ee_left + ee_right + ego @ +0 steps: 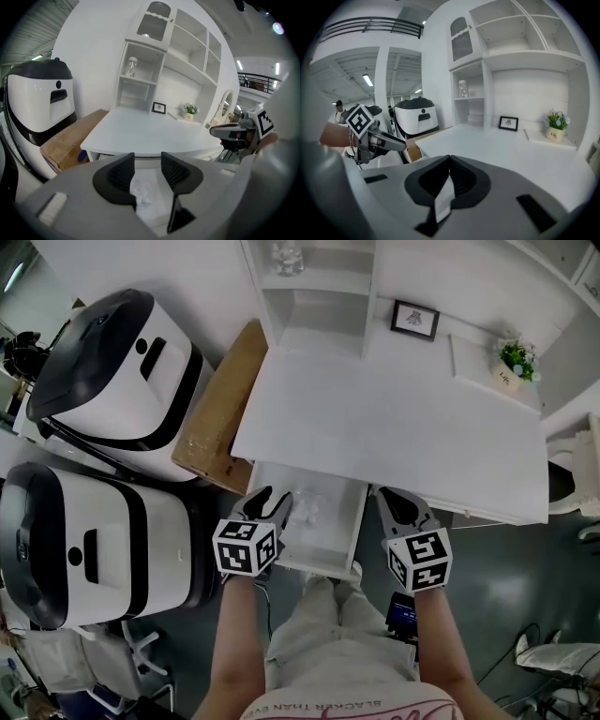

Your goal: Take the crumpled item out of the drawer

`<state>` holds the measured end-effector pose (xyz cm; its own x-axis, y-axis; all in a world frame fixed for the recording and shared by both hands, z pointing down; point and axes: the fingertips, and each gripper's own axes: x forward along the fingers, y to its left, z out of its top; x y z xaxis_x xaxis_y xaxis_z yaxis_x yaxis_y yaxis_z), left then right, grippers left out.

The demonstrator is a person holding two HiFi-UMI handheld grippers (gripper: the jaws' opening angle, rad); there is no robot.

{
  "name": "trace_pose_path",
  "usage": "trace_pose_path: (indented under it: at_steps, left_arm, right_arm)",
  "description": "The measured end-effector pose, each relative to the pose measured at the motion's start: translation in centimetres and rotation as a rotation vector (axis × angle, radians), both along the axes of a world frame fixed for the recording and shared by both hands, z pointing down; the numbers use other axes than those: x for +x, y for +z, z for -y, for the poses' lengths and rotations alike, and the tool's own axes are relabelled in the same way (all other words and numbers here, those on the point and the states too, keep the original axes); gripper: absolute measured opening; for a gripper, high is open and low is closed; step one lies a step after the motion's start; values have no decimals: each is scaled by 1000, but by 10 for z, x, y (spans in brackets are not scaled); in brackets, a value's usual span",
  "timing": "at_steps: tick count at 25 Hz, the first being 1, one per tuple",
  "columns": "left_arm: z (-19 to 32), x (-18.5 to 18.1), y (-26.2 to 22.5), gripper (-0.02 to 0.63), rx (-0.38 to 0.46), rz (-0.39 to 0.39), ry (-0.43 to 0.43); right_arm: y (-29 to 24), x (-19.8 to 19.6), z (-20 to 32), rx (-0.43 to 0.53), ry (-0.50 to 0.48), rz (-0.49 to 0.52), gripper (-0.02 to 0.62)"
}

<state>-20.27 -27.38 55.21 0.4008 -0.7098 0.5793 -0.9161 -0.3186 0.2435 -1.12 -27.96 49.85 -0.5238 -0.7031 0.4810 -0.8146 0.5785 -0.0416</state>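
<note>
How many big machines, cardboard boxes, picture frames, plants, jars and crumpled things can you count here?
Big white-and-black machines: 2
Cardboard box: 1
Picture frame: 1
Potted plant: 1
Glass jar: 1
Crumpled item: 1
Total: 7

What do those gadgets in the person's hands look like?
Two grey hand-held tools, each ending in a black two-fingered claw with ribbed pads: left claw, right claw. Each carries a white cube printed with black square markers. The forearms are bare.

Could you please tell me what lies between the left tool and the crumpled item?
Nothing: in the left gripper view the stretch from left tool to crumpled item is bare.
</note>
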Motion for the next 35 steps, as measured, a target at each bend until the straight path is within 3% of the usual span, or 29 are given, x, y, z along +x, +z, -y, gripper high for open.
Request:
trace_pose_path:
  at_steps: [6,22,29,35]
  left_arm:
    - [0,2,48,184,-141,10,76]
    - [12,17,168,184,-504,61,242]
    - [6,15,226,184,-626,101,272]
    - [6,12,257,184,-673,130,275]
  right_arm:
    - [33,5,-14,-89,32,-24,6]
    - [75,23,-26,-203,144,-28,6]
    - [87,26,-36,-234,168,-63,6]
    - [96,35,-51,-257,186,-107,6]
